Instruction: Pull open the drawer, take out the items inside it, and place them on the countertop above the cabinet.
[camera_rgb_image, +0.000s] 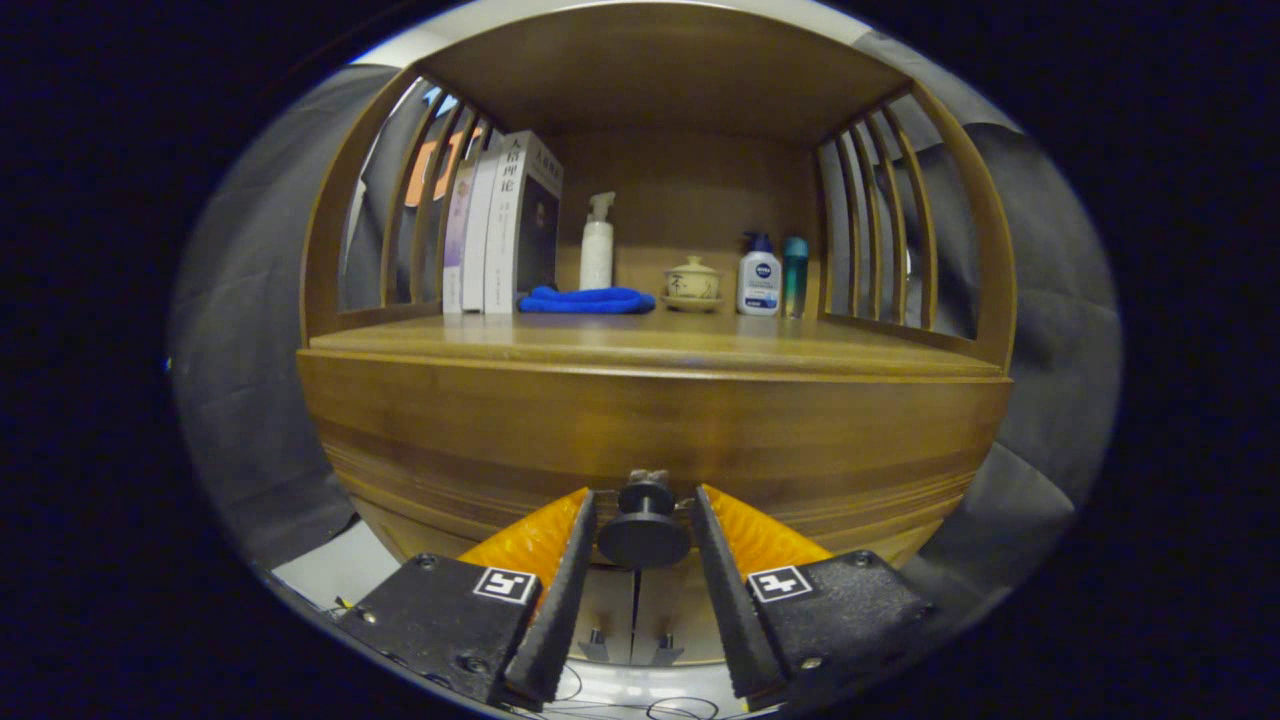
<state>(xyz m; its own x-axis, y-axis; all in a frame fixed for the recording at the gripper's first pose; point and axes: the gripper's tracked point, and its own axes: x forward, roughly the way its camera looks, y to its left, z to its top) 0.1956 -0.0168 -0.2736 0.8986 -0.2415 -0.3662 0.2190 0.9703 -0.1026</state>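
Drawer (650, 430) sits shut below the table (640, 340), its knob (644, 525) between the 2 fingers. The gripper (644, 540) stands apart, flanking the knob with small gaps, touching nothing visible. The knob, rigid and smooth, looks the only hold; the wooden drawer should slide stiffly.

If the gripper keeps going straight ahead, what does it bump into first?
The dark round drawer knob. It already sits between the fingers of the open gripper, not yet pinched, it seems. Right behind it is the wooden drawer front, though depth is hard to judge.
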